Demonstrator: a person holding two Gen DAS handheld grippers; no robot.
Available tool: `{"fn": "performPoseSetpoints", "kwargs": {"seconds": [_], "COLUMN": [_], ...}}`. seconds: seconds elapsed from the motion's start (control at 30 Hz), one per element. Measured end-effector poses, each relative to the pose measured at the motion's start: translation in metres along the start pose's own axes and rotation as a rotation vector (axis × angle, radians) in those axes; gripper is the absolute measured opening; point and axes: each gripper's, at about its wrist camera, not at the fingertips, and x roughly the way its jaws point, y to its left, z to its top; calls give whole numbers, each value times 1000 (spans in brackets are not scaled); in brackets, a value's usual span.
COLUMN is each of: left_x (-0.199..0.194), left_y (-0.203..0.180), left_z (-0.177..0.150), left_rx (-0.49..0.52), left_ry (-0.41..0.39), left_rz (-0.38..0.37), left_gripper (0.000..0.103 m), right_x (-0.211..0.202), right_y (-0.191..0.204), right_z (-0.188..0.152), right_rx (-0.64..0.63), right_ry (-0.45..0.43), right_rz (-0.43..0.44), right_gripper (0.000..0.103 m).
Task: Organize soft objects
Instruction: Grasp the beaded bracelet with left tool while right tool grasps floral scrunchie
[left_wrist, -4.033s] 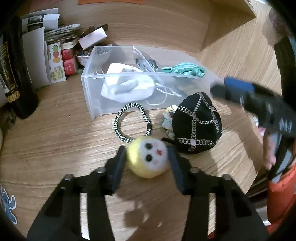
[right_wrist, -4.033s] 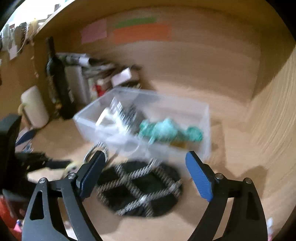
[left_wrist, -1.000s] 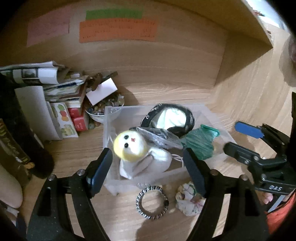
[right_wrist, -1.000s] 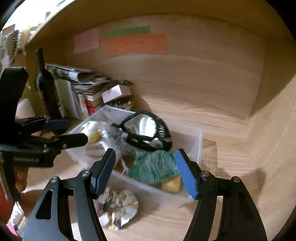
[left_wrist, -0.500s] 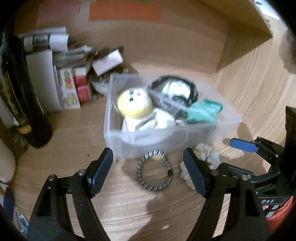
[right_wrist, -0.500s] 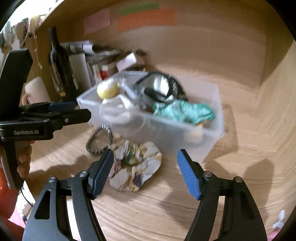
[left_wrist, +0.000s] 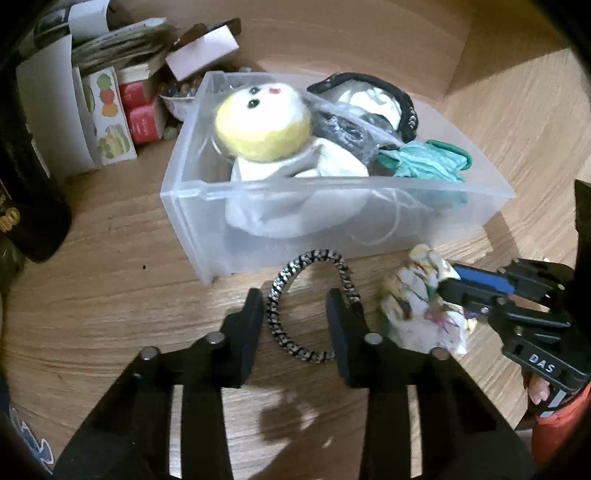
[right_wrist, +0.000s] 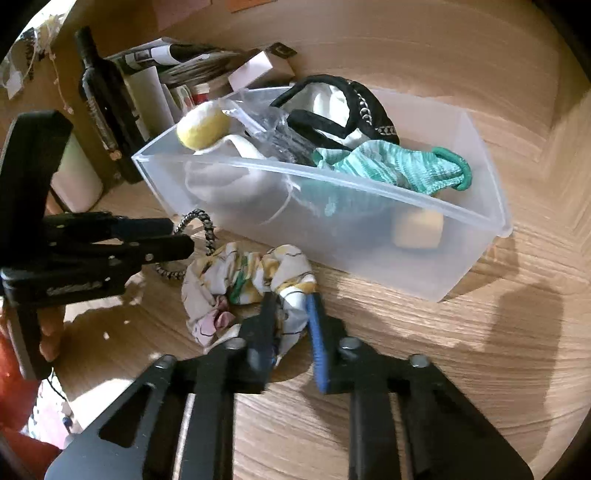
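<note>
A clear plastic bin (left_wrist: 369, 184) (right_wrist: 480, 221) holds a yellow plush ball (left_wrist: 262, 122) (right_wrist: 203, 129), white cloth, a black cap (left_wrist: 402, 107) and a teal cloth (left_wrist: 424, 162) (right_wrist: 388, 166). In front of it on the wooden desk lie a black-and-white braided hair tie (left_wrist: 314, 306) (right_wrist: 201, 221) and a floral scrunchie (left_wrist: 421, 314) (right_wrist: 240, 284). My left gripper (left_wrist: 295, 306) has its jaws partly closed around the near arc of the hair tie. My right gripper (right_wrist: 291, 317) is shut on the scrunchie's edge.
A dark bottle (right_wrist: 103, 103) (left_wrist: 22, 177), boxes and papers (left_wrist: 107, 110), and a small bowl of bits (left_wrist: 177, 96) stand at the back left of the bin. Wooden walls enclose the desk at the back and right.
Both grippers dropped low to the desk and narrowed. The left now straddles the hair tie; the right has closed on the scrunchie. Earlier the plush ball went into the bin.
</note>
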Motion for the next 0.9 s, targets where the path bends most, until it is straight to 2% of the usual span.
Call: {"fn": "performPoseSetpoints", "kwargs": {"seconds": [0.13, 0.17, 0.2, 0.3, 0.53, 0.7, 0.9], "left_x": [2, 3, 4, 3, -41, -77, -92], "left_y": [0, 1, 1, 5, -2, -14, -28], "left_z": [1, 2, 3, 2, 1, 21, 52], "left_rx": [7, 10, 13, 10, 22, 29, 20], "left_ry": [-1, -5, -11, -24, -144, -244, -323], "left_rz": [11, 17, 17, 4, -13, -53, -37], "left_gripper": [17, 8, 6, 5, 5, 5, 5], "right_x": [-13, -17, -22, -33, -73, -97, -118], "right_y": [4, 5, 5, 5, 7, 6, -4], "right_z": [-3, -3, -3, 4, 18, 35, 63], "right_rx": [-13, -12, -11, -9, -15, -29, -29], "right_ry": [-44, -57, -71, -114, -231, -318, -412], "right_rz": [-30, -32, -34, -40, -66, -108, -147], "right_gripper": [10, 10, 9, 9, 9, 9, 9]}}
